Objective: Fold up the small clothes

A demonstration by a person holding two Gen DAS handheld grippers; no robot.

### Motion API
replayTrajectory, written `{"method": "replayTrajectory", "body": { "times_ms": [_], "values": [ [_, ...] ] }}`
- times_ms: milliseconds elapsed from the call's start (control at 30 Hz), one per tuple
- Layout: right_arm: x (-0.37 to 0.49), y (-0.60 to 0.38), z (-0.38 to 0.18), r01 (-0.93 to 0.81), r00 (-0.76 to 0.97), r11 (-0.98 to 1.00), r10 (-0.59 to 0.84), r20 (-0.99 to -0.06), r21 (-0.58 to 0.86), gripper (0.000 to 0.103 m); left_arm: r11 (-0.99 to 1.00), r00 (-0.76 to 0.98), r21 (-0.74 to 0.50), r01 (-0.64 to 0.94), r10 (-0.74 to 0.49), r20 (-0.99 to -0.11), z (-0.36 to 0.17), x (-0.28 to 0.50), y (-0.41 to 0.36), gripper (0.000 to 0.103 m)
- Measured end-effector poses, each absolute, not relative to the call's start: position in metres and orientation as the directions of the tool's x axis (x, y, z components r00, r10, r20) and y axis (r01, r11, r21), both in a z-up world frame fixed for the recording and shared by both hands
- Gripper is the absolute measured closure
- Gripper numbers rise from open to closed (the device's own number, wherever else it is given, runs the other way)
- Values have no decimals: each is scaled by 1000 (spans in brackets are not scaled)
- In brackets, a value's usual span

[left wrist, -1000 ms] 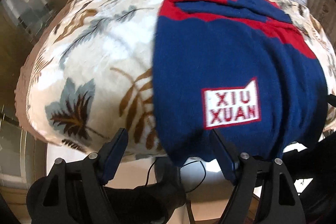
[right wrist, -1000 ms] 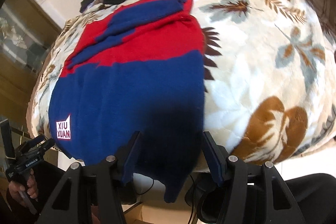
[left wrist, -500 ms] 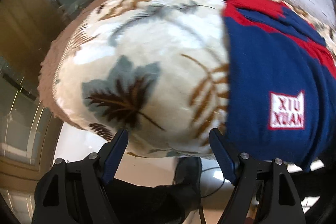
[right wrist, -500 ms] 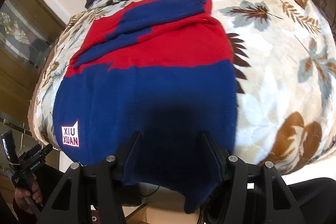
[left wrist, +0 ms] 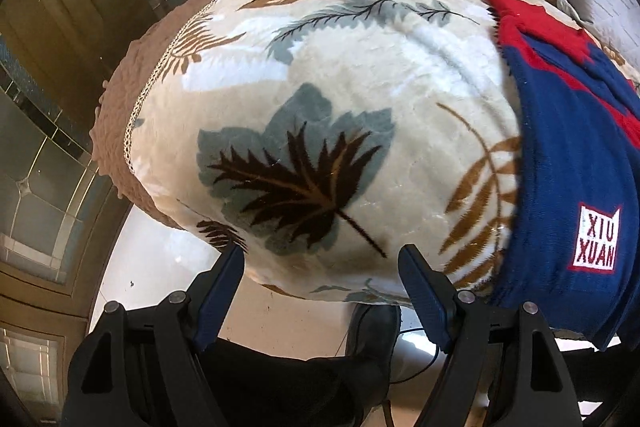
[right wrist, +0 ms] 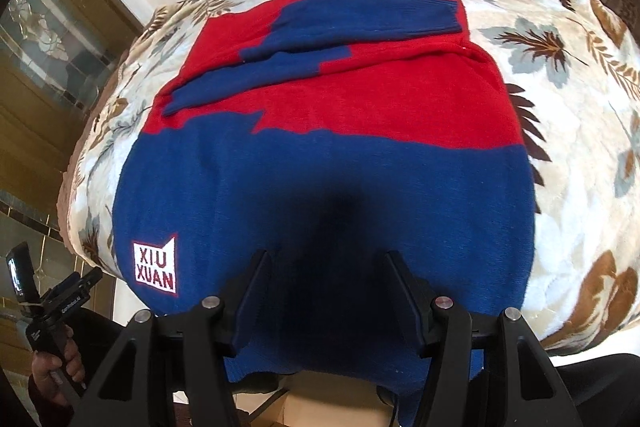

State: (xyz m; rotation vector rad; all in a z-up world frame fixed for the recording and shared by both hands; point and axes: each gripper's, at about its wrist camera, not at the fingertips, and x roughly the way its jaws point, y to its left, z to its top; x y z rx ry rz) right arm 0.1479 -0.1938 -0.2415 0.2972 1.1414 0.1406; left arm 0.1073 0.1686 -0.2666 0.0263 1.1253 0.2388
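A red and blue sweater (right wrist: 328, 163) is laid flat on a leaf-patterned blanket (left wrist: 340, 99) covering the bed, its sleeves folded across the red upper part and its hem hanging over the near edge. The right gripper (right wrist: 326, 283) is held over the hem, jaws apart. The left gripper (left wrist: 320, 275) is held over bare blanket beside the sweater, jaws apart.

The left gripper (left wrist: 320, 267) is showing black arms, blue pads (left wrist: 424, 291) and silver screws. The right gripper (right wrist: 326, 279) is looking the same, with black arms and round silver screws.
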Motion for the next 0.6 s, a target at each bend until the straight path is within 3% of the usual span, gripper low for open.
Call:
{"method": "replayTrajectory", "body": {
  "times_ms": [467, 600],
  "values": [
    [142, -202, -237, 54, 425, 948, 262, -866, 314, 41, 978, 413, 144, -154, 196, -890, -263, 105, 163, 23],
    [129, -217, -238, 78, 420, 952, 239, -875, 298, 41, 997, 383, 75, -35, 83, -920, -268, 107, 141, 23]
  ]
}}
